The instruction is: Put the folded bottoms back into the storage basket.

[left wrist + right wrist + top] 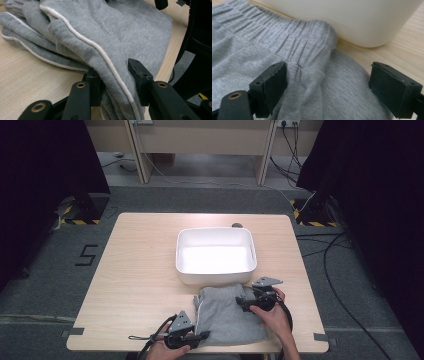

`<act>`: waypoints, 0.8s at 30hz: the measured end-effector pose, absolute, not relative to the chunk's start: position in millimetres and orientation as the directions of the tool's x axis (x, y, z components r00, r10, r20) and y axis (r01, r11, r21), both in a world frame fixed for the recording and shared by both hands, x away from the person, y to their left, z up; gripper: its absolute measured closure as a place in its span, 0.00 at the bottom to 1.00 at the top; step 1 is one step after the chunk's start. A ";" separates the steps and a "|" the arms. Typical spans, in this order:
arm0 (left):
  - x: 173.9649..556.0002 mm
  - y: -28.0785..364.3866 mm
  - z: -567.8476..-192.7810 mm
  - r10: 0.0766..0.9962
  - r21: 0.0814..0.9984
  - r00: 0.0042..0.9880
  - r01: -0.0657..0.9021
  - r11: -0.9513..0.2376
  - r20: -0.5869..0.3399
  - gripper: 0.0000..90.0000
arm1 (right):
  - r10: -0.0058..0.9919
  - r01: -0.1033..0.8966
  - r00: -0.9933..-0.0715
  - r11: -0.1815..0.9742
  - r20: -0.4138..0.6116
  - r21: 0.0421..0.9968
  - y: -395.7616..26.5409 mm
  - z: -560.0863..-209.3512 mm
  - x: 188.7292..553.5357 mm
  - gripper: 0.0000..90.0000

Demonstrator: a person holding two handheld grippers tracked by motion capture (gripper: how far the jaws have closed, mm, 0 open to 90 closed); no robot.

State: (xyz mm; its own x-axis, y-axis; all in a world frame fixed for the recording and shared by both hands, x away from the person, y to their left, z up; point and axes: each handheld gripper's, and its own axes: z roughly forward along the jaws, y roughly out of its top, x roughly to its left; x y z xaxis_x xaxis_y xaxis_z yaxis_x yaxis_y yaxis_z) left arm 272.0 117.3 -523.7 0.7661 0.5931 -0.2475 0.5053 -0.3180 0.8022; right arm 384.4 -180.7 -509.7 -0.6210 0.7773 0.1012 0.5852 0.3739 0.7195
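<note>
A folded grey garment (pixel 227 312) with white piping lies on the table's near edge, just in front of a white tub (pixel 215 276). My left gripper (pixel 202 336) is at the garment's near left corner. In the left gripper view, the left gripper (pixel 115 77) has its jaws pinched on the piped edge of the grey garment (pixel 112 32). My right gripper (pixel 242 302) rests at the garment's far right. In the right gripper view, the right gripper (pixel 329 82) stands wide open over the elastic waistband of the grey garment (pixel 287 50), close to the tub (pixel 337 17).
The light wooden table (pixel 140 260) has bare room to the left of the tub and the garment. A small dark object (pixel 237 225) sits behind the tub. Cables and stands lie on the floor around the table.
</note>
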 end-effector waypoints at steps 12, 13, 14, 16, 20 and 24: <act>276.0 128.5 -522.4 0.585 0.799 0.775 0.499 -0.335 -0.239 0.73 | 0.717 0.524 -0.694 0.439 0.067 0.729 -167.5 -511.1 381.8 0.44; 276.2 130.7 -522.4 0.586 0.799 0.775 0.500 -0.335 -0.239 0.73 | 0.711 0.523 -0.699 0.434 0.078 0.733 -165.9 -511.1 380.9 0.47; 276.2 131.9 -522.4 0.587 0.799 0.773 0.501 -0.333 -0.240 0.73 | 0.707 0.518 -0.703 0.438 0.074 0.735 -163.7 -511.3 379.8 0.49; 276.4 135.2 -522.5 0.588 0.796 0.771 0.505 -0.332 -0.244 0.72 | 0.704 0.512 -0.707 0.442 0.069 0.736 -161.2 -511.5 378.6 0.52; 276.7 139.2 -523.2 0.591 0.795 0.767 0.512 -0.327 -0.251 0.70 | 0.695 0.509 -0.715 0.443 0.076 0.738 -160.3 -511.2 377.6 0.61; 275.1 138.5 -523.1 0.600 0.796 0.764 0.508 -0.329 -0.240 0.67 | 0.692 0.511 -0.716 0.431 0.091 0.744 -162.2 -512.1 376.8 0.66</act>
State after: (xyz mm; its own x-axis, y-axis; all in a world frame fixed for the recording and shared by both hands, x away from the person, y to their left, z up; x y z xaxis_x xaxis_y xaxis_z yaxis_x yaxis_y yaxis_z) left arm 275.1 138.5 -523.1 0.7636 0.5997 -0.2396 0.5079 -0.3286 0.7963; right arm 376.8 -162.2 -512.1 -0.7163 0.6918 0.0915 0.5109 0.4306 0.7440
